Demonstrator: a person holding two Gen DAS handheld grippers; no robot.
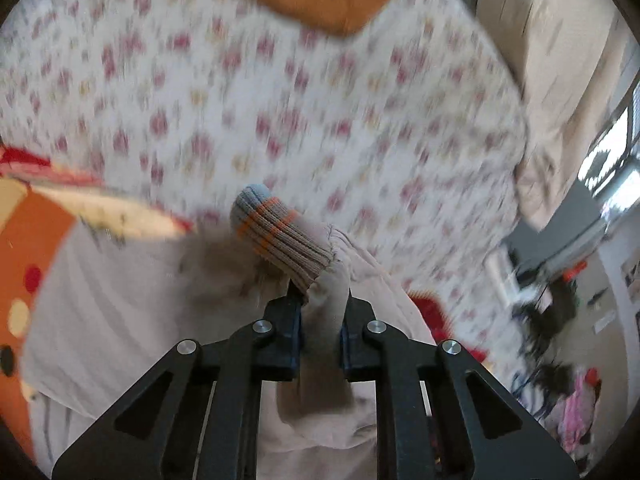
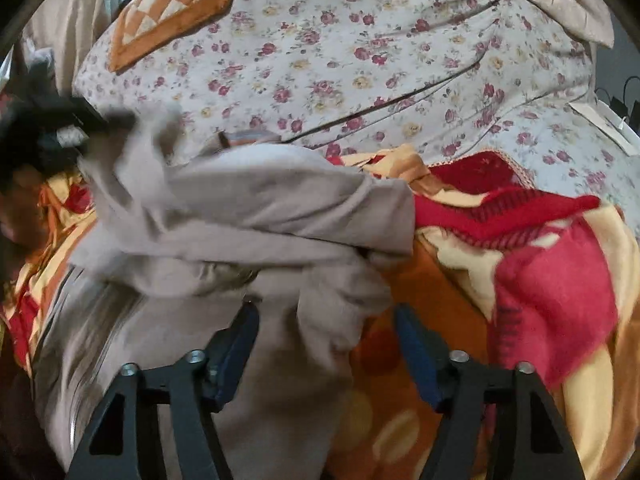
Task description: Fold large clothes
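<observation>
A large beige garment (image 1: 120,300) with a ribbed grey-and-orange striped cuff (image 1: 276,232) lies on a bed. My left gripper (image 1: 322,312) is shut on the sleeve just behind that cuff, and the cuff sticks out past the fingertips. In the right wrist view the garment (image 2: 260,200) is bunched in folds, one end lifted at the left by the blurred left gripper (image 2: 60,124). My right gripper (image 2: 326,320) is open low over the garment's near edge. Cloth lies between its blue pads (image 2: 240,340), which do not press on it.
A floral bedsheet (image 2: 360,60) covers the bed. A red, orange and yellow blanket (image 2: 540,280) lies under and right of the garment. An orange checked cushion (image 2: 172,12) sits at the far side. Beige curtains (image 1: 560,60) and room clutter (image 1: 552,300) are beyond the bed's edge.
</observation>
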